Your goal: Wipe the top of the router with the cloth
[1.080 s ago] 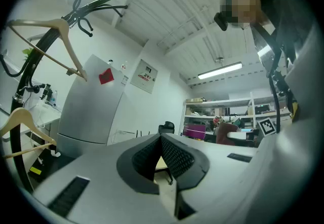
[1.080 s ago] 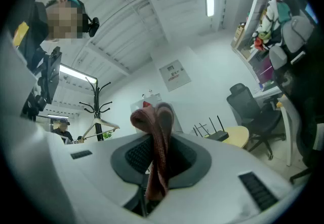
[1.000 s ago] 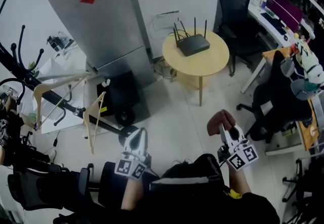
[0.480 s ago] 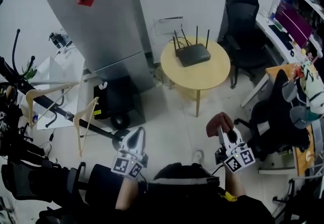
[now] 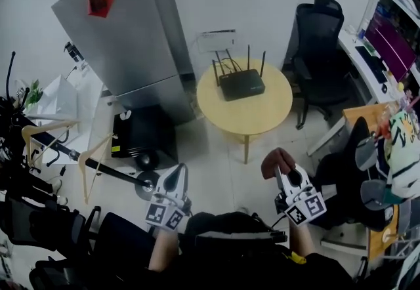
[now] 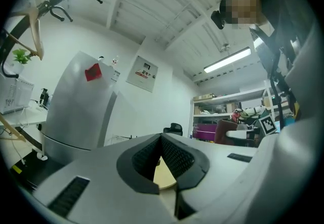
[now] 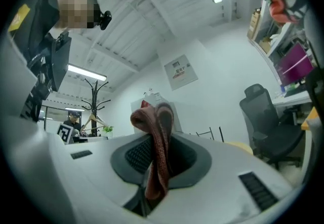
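1. The router (image 5: 241, 83), black with its antennas standing up, sits on the far half of the round yellow surface (image 5: 262, 117), toward the wall. Nothing touches it.
2. The cloth (image 7: 156, 167), a reddish-brown fold, is nowhere near the router. It is pinched in my right tongs (image 7: 158, 139), bunched above the tips and hanging down between the pads.
3. In the head view those right tongs (image 5: 285, 176) are low and close to the body, well apart from the surface, with bare floor between. The cloth shows there as a dark red lump at their front end.
4. My left tongs (image 5: 172, 180) are about level with them on the other side. In the left gripper view the tips meet with nothing caught between them, and a sliver of the yellow surface shows through the wedge behind.
5. A grey refrigerator (image 5: 125, 39) stands to the left of the surface, and a black office chair (image 5: 325, 39) to its right.
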Demonstrator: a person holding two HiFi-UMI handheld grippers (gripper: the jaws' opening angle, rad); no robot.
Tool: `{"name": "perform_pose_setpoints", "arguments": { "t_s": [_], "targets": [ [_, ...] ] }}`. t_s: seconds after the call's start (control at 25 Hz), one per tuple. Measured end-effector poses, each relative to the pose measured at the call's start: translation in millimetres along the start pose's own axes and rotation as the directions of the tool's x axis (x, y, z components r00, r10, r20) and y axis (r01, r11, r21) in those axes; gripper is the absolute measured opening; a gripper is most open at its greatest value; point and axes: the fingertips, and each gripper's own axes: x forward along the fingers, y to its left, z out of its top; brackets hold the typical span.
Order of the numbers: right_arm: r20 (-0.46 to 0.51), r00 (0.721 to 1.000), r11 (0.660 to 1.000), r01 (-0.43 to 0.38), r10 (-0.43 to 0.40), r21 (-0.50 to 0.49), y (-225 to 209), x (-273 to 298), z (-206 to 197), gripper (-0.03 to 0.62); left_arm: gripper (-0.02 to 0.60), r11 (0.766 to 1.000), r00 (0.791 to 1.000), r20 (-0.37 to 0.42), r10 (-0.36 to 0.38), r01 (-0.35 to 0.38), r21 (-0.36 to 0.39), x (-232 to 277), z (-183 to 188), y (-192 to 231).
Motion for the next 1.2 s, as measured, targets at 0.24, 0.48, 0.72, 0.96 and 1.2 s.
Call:
{"name": "perform_pose_setpoints", "arguments": {
  "t_s": [0.24,0.48,0.72,0.96,1.2],
  "targets": [
    [-0.035,0.999,0.999,0.013,-0.015,-0.046,-37,4,-2,0.063,-0.006,1.0,1.0,-0.024,-0.006,0.006,0.012,39,-6,-14],
    [-0.055,0.998,0.998,0.02,-0.023,-0.055,-53,30,-2,0.063,-0.006,0.999,0.998,-0.046,-0.044,0.043,-0.03,77,-16,-6],
    [-0.076,0.995,0.996,0.057,-0.063,-0.076,-67,90,-10,0.063,-0.006,0.995,0.995,-0.041,-0.095,0.093,-0.044,126,-13,43],
    [-0.018,0.99,0.987,0.138,-0.14,-0.083,-68,186,-7,0.063,-0.006,0.983,0.984,-0.007,-0.18,0.18,-0.044,187,6,124],
    [-0.008,0.988,0.982,0.152,-0.154,-0.116,-58,272,-3,0.063,-0.006,0.97,0.971,-0.001,-0.24,0.24,-0.036,234,25,185]
  ]
}}
